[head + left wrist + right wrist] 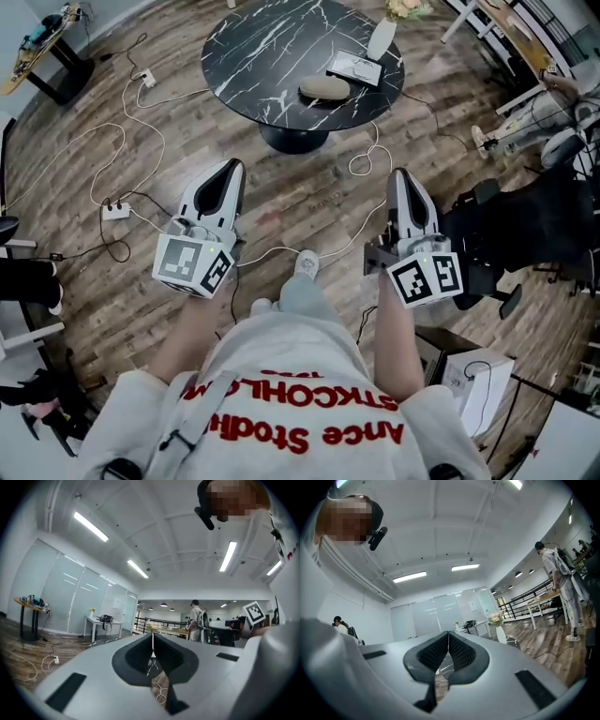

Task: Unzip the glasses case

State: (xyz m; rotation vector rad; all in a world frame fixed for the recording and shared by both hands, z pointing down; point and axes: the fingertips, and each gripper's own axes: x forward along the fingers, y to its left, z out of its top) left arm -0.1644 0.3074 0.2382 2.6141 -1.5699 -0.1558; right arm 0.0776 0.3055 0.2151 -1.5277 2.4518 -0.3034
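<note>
The glasses case (323, 88), a beige oval pouch, lies on the round black marble table (262, 56) ahead of me in the head view. Both grippers hang short of the table, over the wood floor. My left gripper (232, 167) is shut with nothing in it, its tips aimed toward the table's left side. My right gripper (400, 176) is also shut and empty, pointing toward the table's right side. In the left gripper view the jaws (153, 637) meet at a thin line. In the right gripper view the ribbed pads (448, 641) touch each other.
A white vase (381, 37) with flowers and a flat white card (354, 67) lie on the table beside the case. Cables and a power strip (116, 212) trail over the floor. A black chair (525, 225) stands at the right. Another person (562, 583) stands by desks far off.
</note>
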